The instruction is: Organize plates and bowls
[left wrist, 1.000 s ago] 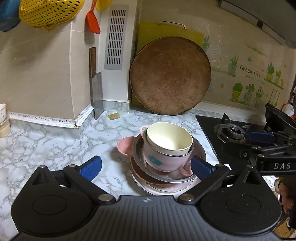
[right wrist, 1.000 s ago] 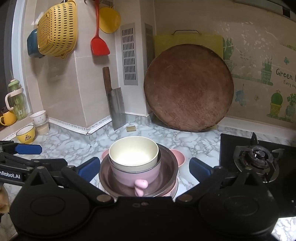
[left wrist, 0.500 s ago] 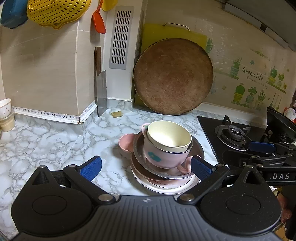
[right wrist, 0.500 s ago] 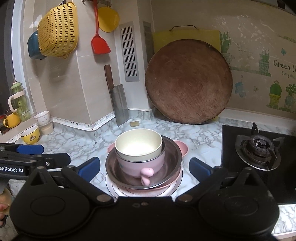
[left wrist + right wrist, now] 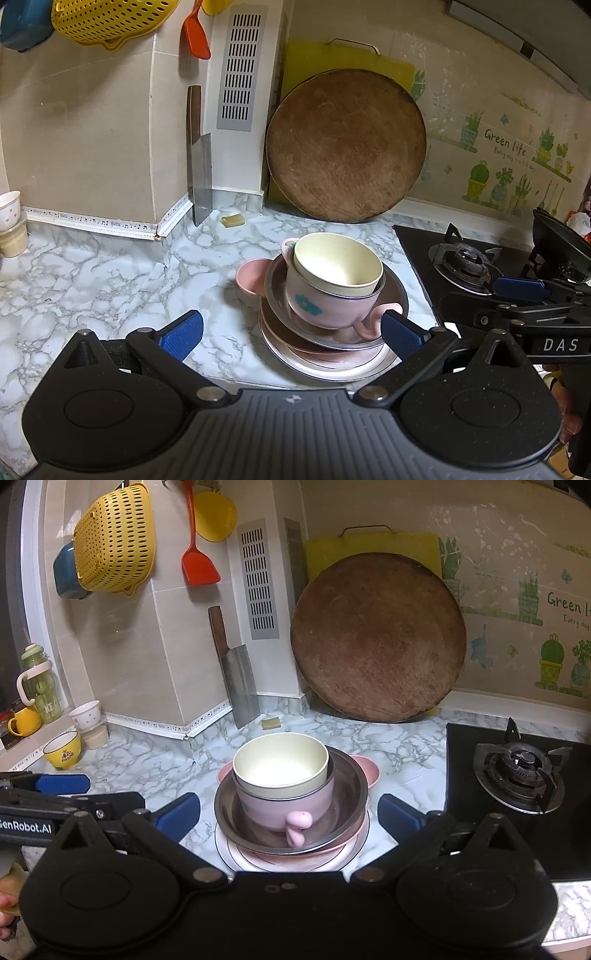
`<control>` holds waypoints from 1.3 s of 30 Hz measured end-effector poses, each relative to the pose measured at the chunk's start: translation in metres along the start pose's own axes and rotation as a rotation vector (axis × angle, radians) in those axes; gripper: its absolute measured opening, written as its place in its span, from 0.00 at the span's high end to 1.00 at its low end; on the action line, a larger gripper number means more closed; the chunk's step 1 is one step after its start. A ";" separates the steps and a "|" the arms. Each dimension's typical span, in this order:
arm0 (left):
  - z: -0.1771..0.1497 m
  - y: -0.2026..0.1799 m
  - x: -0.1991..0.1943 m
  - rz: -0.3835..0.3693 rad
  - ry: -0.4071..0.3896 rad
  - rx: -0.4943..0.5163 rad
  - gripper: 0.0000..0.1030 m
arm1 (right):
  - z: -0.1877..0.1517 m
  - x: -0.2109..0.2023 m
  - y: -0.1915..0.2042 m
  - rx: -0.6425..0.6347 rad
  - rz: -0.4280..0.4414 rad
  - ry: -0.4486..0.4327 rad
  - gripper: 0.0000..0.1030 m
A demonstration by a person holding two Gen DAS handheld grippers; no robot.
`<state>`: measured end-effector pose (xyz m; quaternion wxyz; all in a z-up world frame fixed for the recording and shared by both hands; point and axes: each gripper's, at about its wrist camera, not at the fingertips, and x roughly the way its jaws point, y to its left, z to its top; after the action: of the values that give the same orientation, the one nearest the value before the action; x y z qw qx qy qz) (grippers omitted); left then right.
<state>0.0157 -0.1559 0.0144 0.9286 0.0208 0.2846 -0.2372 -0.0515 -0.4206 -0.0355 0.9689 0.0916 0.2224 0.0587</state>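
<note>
A stack of dishes stands on the marble counter. A cream bowl (image 5: 338,264) (image 5: 280,768) sits in a pink handled bowl (image 5: 325,304) (image 5: 284,806), inside a steel dish (image 5: 395,295) (image 5: 351,794), on a pink plate and a white plate (image 5: 332,367) (image 5: 236,853). A small pink dish (image 5: 251,277) (image 5: 367,770) lies behind the stack. My left gripper (image 5: 291,334) is open and empty, just in front of the stack. My right gripper (image 5: 288,816) is open and empty, its fingers either side of the stack's front.
A gas stove (image 5: 465,258) (image 5: 517,771) lies right of the stack. A round wooden board (image 5: 345,144) (image 5: 376,635) and a cleaver (image 5: 201,177) (image 5: 240,679) lean on the back wall. Cups (image 5: 62,749) stand at far left.
Both grippers have pulled back and risen a little from the stack, so more of the white bottom plate shows. The jaws stay open. The dishes have not moved.
</note>
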 end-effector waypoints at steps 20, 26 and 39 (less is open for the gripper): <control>-0.001 0.006 0.003 0.009 0.003 0.003 0.00 | -0.001 0.006 0.002 0.013 -0.009 0.012 0.00; -0.001 0.006 0.005 -0.005 0.014 0.016 0.00 | -0.002 0.007 0.003 0.025 -0.019 0.012 0.00; -0.001 0.004 0.010 -0.045 0.014 0.045 0.00 | -0.002 0.009 0.004 0.043 -0.071 0.037 0.00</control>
<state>0.0241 -0.1567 0.0074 0.9203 0.0371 0.2862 -0.2642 -0.0446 -0.4155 -0.0398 0.9639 0.1033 0.2444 0.0211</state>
